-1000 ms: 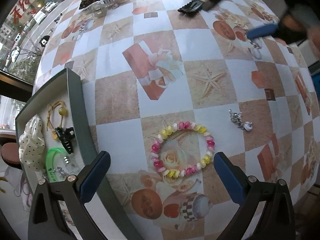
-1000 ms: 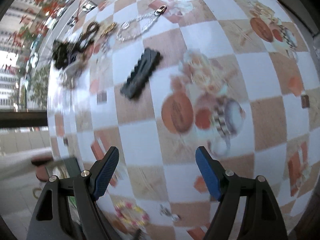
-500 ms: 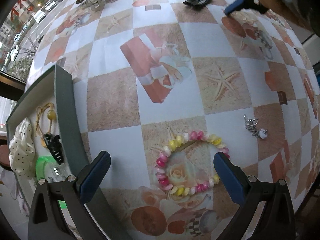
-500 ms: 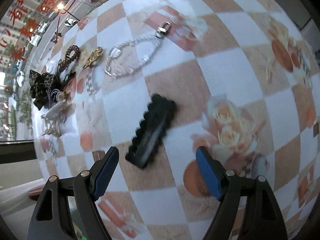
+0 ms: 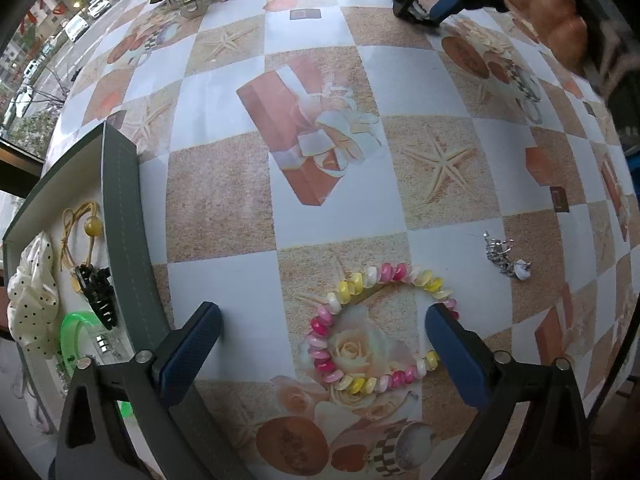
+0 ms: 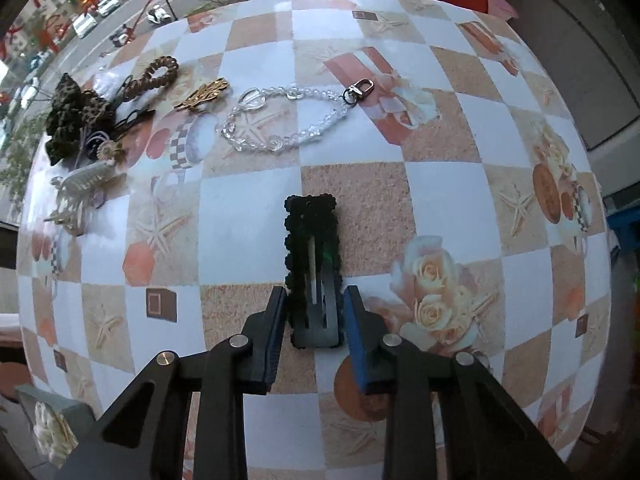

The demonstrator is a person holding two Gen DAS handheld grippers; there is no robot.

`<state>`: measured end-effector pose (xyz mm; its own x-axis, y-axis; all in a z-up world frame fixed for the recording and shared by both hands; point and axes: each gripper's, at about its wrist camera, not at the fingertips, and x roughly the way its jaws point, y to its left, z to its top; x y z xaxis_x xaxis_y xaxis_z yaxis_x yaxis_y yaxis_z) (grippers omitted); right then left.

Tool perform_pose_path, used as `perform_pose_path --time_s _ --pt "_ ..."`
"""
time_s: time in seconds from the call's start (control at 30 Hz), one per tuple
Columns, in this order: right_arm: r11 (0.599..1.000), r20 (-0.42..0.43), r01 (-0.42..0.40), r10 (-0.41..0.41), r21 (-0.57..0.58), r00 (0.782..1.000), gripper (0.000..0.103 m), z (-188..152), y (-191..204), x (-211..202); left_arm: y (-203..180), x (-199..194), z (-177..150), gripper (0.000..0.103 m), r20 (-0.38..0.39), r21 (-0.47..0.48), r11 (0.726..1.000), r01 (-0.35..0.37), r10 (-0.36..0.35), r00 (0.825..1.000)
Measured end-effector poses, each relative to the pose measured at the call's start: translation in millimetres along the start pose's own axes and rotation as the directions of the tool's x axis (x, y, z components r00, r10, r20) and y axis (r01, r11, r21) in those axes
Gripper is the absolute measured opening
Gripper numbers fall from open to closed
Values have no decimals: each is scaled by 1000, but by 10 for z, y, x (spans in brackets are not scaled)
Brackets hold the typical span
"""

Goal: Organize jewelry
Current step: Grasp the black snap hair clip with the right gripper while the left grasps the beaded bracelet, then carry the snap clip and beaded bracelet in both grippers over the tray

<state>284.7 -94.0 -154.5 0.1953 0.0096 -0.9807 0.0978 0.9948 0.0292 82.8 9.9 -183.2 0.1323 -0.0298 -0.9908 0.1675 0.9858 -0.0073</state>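
Note:
My right gripper (image 6: 315, 300) is shut on a black beaded hair clip (image 6: 311, 256), its fingers pressing both sides of the clip's near end on the table. It also shows in the left wrist view (image 5: 424, 8) at the far edge. My left gripper (image 5: 320, 320) is open and empty, hovering over a pink, yellow and white bead bracelet (image 5: 376, 328). A green tray (image 5: 124, 248) at the left holds a spotted scrunchie (image 5: 34, 292), a black claw clip (image 5: 98, 294), a yellow bead tie (image 5: 80, 232) and a green bangle (image 5: 74, 336).
A small silver earring (image 5: 506, 262) lies right of the bracelet. At the table's far side lie a clear crystal chain (image 6: 288, 120), a gold clip (image 6: 204, 94), a brown braided ring (image 6: 158, 72), a leopard scrunchie (image 6: 76, 112) and a clear claw clip (image 6: 80, 188).
My right gripper moved up to the black hair clip and closed on its near end. My left gripper drifted slightly nearer the bead bracelet and stayed open.

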Motion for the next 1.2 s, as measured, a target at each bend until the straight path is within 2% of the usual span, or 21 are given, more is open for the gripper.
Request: perform_pose_path --time_s 0.07,0.27,0.37,0.4,0.43,0.47,0.5,0.8,1.2 --pt "1000 1 -28 28 1 1000 31 -86 -86 -29 -42 -38 -22 96 12 12 1000 4 -4 1000" --pt "998 -12 -68 68 5 998 31 -308 -243 -75 -134 -116 -59 72 38 49 999 16 -17 999" --pt "997 -19 -79 79 5 997 31 -455 -312 -109 -137 -150 -66 47 53 54 998 17 -20 998" --pt "997 -20 -81 81 5 996 31 -495 -340 -121 -135 -165 -61 30 57 57 998 19 -22 998" --pt "996 -22 -85 85 6 996 31 -542 -368 -134 -136 -176 -33 20 55 60 998 19 -23 998" --pt "996 -23 -88 88 7 996 31 -597 -386 -143 -131 -174 -28 19 50 61 998 26 -29 998" --pt "996 -24 -90 90 7 996 31 -616 -392 -148 -129 -176 -26 12 50 62 998 31 -34 998" --pt "993 -23 -118 118 7 993 31 -826 -495 -316 116 -270 83 12 32 -16 993 113 -112 993" --pt "987 -37 -157 158 17 987 31 -1189 -601 -613 377 -572 157 12 65 -25 985 169 -167 984"
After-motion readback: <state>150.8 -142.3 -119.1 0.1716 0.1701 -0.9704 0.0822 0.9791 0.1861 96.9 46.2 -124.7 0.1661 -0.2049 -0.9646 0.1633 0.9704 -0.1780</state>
